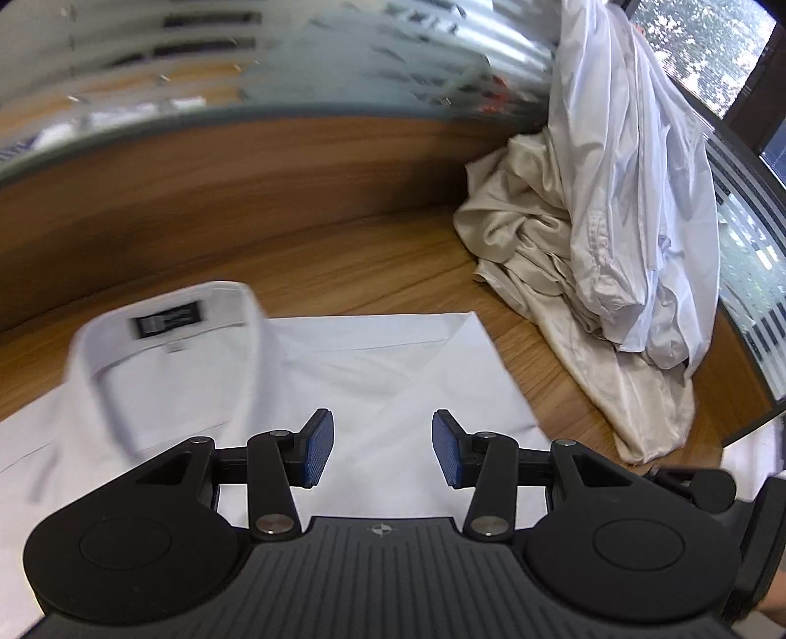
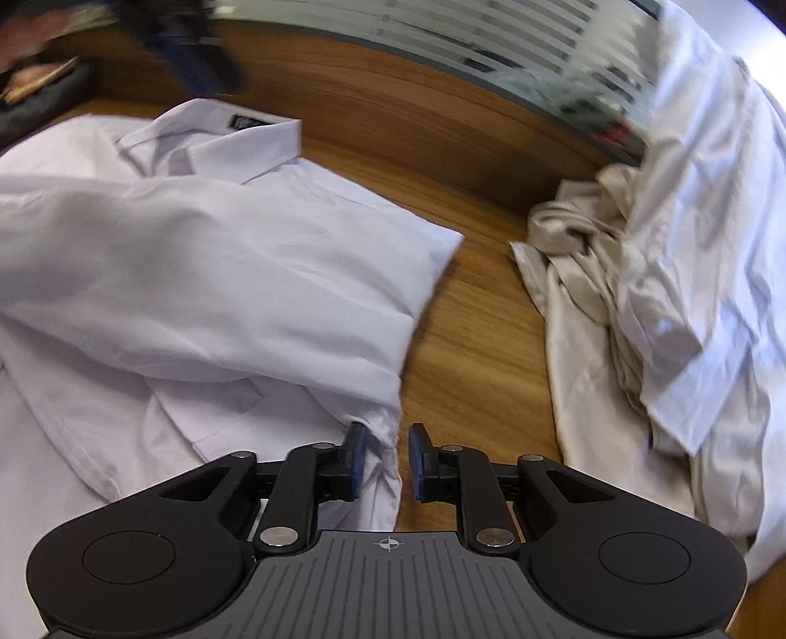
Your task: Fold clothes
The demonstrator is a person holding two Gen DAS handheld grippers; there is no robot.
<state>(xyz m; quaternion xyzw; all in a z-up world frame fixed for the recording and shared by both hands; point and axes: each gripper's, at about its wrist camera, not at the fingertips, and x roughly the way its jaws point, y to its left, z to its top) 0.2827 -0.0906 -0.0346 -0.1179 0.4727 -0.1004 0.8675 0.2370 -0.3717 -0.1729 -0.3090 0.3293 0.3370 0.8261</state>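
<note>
Your left wrist view gives you the cleanest look at the white shirt [image 1: 383, 363]: collar [image 1: 162, 344] up top, right side already folded in with a crisp diagonal crease, lying flat on the wooden table [image 1: 344, 255]. There's a black label [image 1: 168, 320] inside the collar, but the print is too blurred to read. Your left gripper [image 1: 383, 447] hangs over the shirt's body with its jaws apart, nothing between the blue ribbed pads [image 1: 319, 445].

The right wrist view shows what the left one can't: the shirt's lower part is still puffy and rumpled, with a loose sleeve [image 2: 206, 275] draped across it. It also catches the left gripper [image 2: 196, 54] as a dark blur up by the collar [image 2: 216, 142]. Your right gripper [image 2: 388, 462] sits at the shirt's right edge with a narrow gap between the jaws; a bit of the fabric edge hangs in that gap, touching the left pad [image 2: 357, 454], but I can't tell if it's actually pinched.

Both views show the pile off to the right: a cream, satiny, crumpled garment [image 1: 530, 246] with a thin white one [image 1: 633, 196] heaped on top, well apart from the shirt you're folding. The table has a warm wood grain and a raised wooden back edge [image 1: 245, 172], and behind it there's striped frosted glass [image 2: 491, 34].
</note>
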